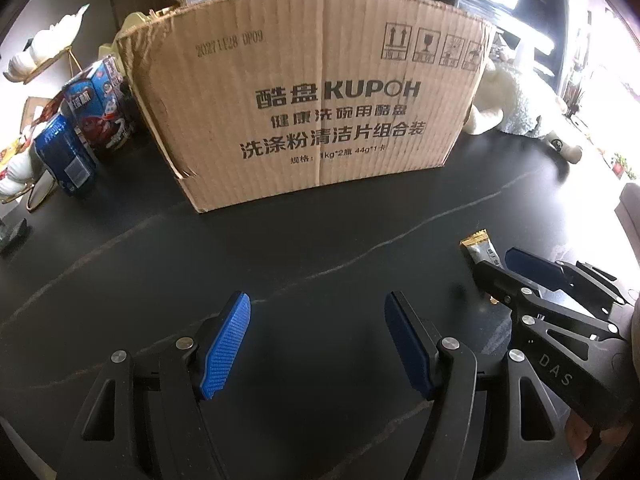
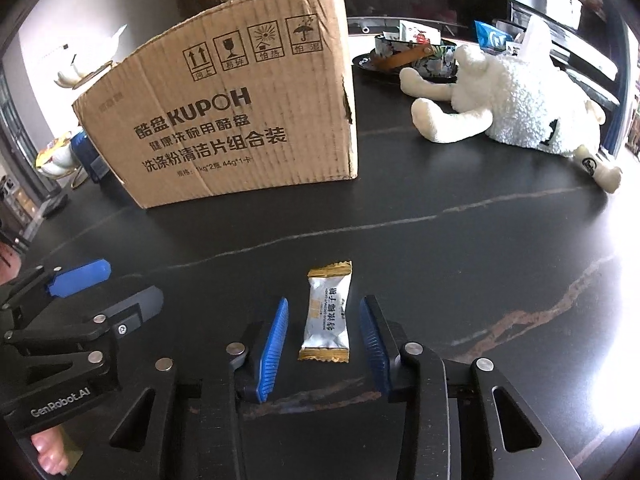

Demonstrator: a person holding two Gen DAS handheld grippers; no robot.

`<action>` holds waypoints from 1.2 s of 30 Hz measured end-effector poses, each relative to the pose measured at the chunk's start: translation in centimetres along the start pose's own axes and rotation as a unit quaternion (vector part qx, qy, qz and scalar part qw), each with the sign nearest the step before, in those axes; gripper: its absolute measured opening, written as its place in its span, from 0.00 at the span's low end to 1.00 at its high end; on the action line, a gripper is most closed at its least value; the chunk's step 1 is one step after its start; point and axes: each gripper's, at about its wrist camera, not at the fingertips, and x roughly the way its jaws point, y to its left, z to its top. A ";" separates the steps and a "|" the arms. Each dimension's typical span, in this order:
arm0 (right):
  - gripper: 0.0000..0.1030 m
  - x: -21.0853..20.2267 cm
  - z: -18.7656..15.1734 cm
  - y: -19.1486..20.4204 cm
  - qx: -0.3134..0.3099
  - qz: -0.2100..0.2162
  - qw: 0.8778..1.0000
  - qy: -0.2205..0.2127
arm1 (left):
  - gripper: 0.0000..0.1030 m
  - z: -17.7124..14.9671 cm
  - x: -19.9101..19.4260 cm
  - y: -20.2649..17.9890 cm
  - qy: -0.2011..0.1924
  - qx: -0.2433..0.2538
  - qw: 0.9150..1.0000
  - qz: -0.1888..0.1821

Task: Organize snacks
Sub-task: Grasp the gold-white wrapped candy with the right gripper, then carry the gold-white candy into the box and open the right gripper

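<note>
A small silver candy packet with gold ends point(image 2: 327, 314) lies on the black table. My right gripper point(image 2: 324, 312) is open with its two blue pads on either side of the packet, not touching it. In the left wrist view the packet point(image 1: 478, 250) peeks out past the right gripper point(image 1: 502, 262) at the right. My left gripper point(image 1: 317, 306) is open and empty above bare table. The brown KUPOH cardboard box point(image 1: 316, 108) stands behind it and also shows in the right wrist view point(image 2: 224, 120).
Blue snack boxes point(image 1: 100, 108) and a blue packet point(image 1: 66, 156) stand left of the box. A white plush sheep point(image 2: 516, 104) lies to the right, with a patterned bowl of snacks point(image 2: 416, 56) behind it. White figurines point(image 1: 40, 52) sit at far left.
</note>
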 end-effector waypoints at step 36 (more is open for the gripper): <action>0.22 -5.7 1.6 3.4 -0.011 0.018 0.998 -0.067 | 0.67 0.6 -6.7 2.2 -0.066 -0.008 0.998 0.007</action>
